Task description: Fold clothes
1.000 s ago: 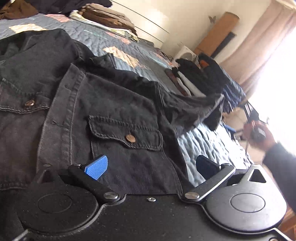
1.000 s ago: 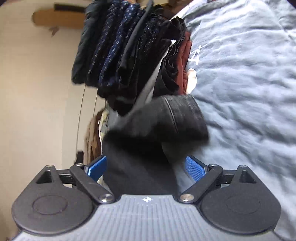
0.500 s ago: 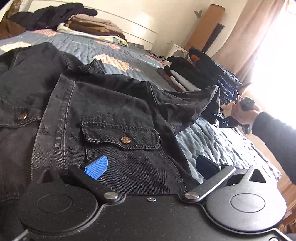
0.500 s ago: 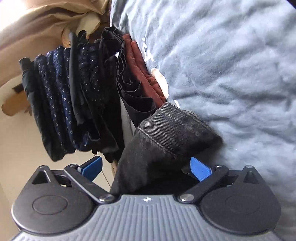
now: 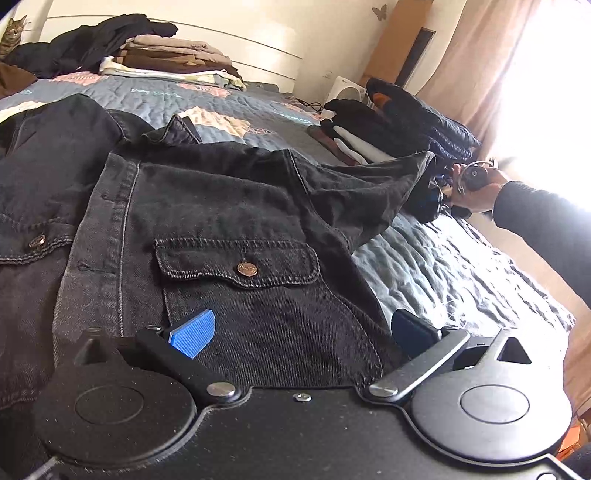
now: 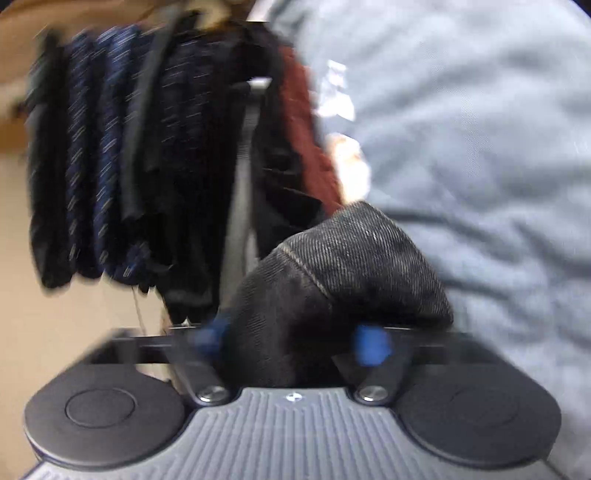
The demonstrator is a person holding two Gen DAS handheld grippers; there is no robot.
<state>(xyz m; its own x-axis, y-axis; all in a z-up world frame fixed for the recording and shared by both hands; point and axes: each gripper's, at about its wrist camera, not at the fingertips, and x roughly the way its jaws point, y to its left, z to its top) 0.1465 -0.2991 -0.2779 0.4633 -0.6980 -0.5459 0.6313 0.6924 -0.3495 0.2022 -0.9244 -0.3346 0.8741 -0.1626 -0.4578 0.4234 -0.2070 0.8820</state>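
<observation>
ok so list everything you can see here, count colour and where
denim jacket: 1, black, spread on the bed
sleeve cuff: 1, black, between the right gripper's pads
quilt: 1, blue-grey, covers the bed
folded pile: 1, brown and beige, by the headboard
folded pile: 1, dark navy, far edge of the bed
cat: 1, tabby, top left corner
curtain: 1, beige, by the window
left gripper: 1, open over the jacket hem
right gripper: 1, just closed on the cuff
</observation>
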